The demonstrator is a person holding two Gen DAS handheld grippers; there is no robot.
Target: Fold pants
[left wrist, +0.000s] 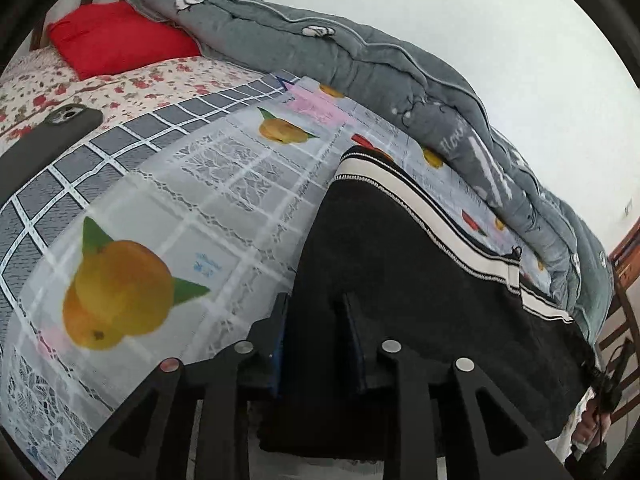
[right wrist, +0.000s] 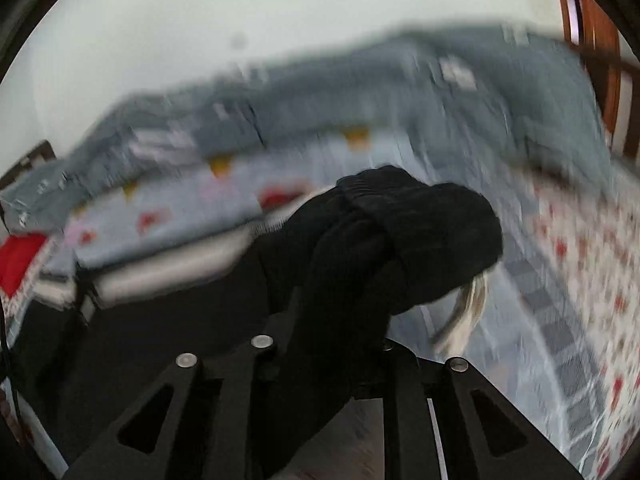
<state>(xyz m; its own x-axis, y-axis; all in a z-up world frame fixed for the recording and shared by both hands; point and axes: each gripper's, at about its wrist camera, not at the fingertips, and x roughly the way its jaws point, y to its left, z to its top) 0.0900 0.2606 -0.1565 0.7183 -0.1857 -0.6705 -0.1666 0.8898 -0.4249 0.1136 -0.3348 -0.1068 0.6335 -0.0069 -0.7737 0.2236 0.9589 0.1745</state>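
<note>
Bed (left wrist: 224, 184): covered by a sheet printed with fruit and lace squares, extending ahead and to the left of the left tongs (left wrist: 316, 332). Grey quilt (left wrist: 360, 64): bunched in a long roll along the far edge, beyond both tongs. Black pants (left wrist: 400, 264): spread flat on the sheet directly ahead of the left tongs, a white-and-black striped side band (left wrist: 424, 216) along their far edge; the near edge of the cloth runs under and between the left fingers. Left tongs: narrowly parted, black cloth lying in the gap; whether the pads press it, I cannot tell. Right tongs (right wrist: 344, 320): fingers hidden under a bunched, lifted mass of the same black pants (right wrist: 400, 240), which drapes over them; the grip appears closed on that cloth, the view being blurred. Red pillow (left wrist: 120, 40): far left of the left tongs, at the bed head. Dark phone (left wrist: 48, 136): lying on the floral sheet, left of the left tongs. No containers observed.
</note>
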